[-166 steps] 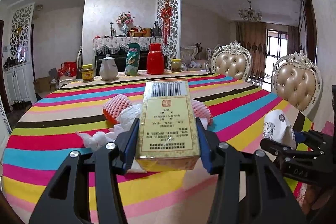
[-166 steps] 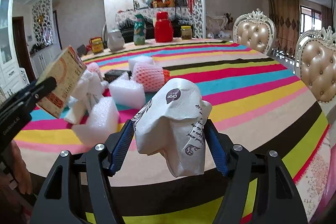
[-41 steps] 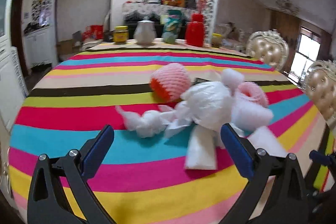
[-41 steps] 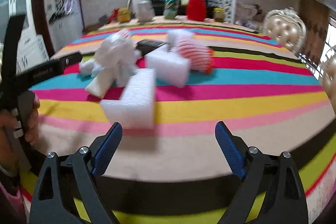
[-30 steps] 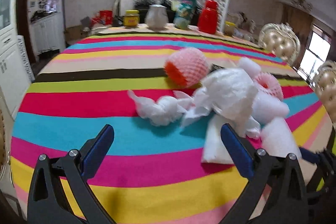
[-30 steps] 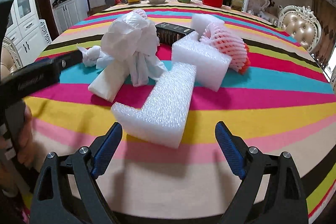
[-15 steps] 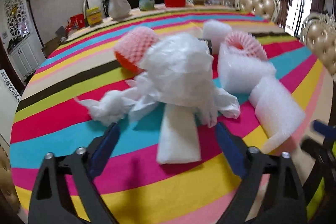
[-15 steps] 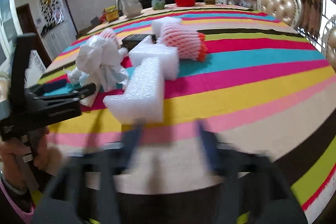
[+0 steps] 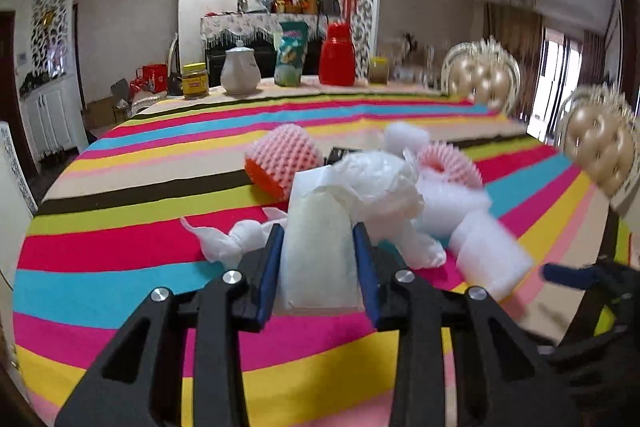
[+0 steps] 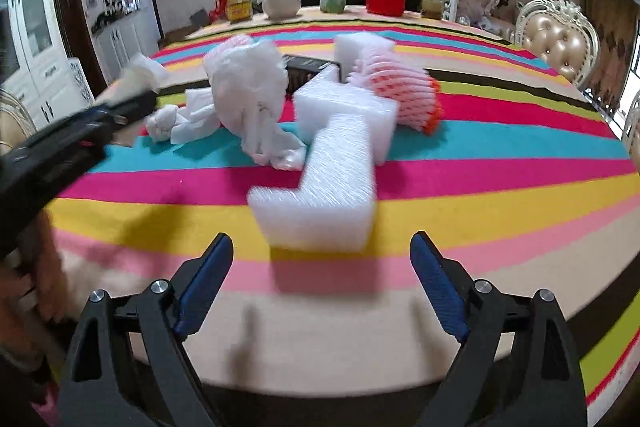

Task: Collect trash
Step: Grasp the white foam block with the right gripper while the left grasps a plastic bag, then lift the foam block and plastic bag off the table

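- I am closing my left gripper [image 9: 319, 267] on the flat white paper packet [image 9: 316, 247], its blue pads coming in on both edges; a second ago these jaws were standing wide with nothing between them.
- The packet is tipping up off the striped tablecloth [image 9: 120, 227] at the front of the trash pile, so I judge the pick to be nearly secured and the lift to come next.
- My right gripper [image 10: 322, 277] is opening wider and holding nothing, hovering just short of the L-shaped foam block [image 10: 328, 187]; it was gripping a crumpled paper bag some seconds back, which is now gone from it.
- Counting what is lying in the pile: two pink foam fruit nets [image 10: 394, 87], three white foam pieces counting the L-shaped one, one crumpled white plastic bag [image 10: 248, 83], one knotted white wad [image 10: 162, 121], one dark box [image 10: 308, 65].
- At the far edge are standing one white teapot [image 9: 239, 71], one red flask [image 9: 337, 55] and two jars [image 9: 195, 81].
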{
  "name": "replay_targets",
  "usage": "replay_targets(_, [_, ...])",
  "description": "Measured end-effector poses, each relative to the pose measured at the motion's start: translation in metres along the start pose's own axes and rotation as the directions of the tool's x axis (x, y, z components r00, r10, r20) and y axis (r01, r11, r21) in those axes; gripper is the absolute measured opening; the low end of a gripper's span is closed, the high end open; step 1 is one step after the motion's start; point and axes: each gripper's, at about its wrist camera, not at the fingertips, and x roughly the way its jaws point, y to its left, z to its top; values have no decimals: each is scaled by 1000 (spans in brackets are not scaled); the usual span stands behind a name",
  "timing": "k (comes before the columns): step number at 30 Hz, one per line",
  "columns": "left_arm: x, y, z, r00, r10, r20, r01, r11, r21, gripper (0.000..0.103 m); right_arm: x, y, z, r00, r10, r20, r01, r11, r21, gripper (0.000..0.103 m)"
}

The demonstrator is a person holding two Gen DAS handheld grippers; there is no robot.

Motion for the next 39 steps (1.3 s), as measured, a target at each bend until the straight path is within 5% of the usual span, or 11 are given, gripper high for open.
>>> replay_targets(4, [-17, 9, 4, 995, -11, 97, 16, 999, -48, 35, 21, 9, 14, 999, -46, -21, 46, 999, -11, 85])
replay_targets(5, [-17, 11, 6, 994, -10, 104, 16, 998, -54, 35, 25, 9, 15, 998, -55, -33, 55, 998, -12, 78])
replay_targets(6, [-17, 12, 6, 994, -15, 109, 21, 998, -57, 35, 25, 7, 15, 998, -53, -35, 53, 999, -5, 57])
replay_targets(14, [-15, -3, 5, 995, -5, 102, 4, 1000, 13, 36, -8, -9, 2, 996, -46, 82, 42, 998, 53, 57])
replay_targets(26, [-14, -4, 0, 996, -11, 94, 8, 999, 34, 36, -24, -28, -4, 988, -49, 148, 25, 988, 155, 57])
replay_targets(39, [-32, -23, -6, 993, -61, 103, 55, 997, 62, 36, -78, -43, -18, 958, -62, 280, 12, 984, 178, 57])
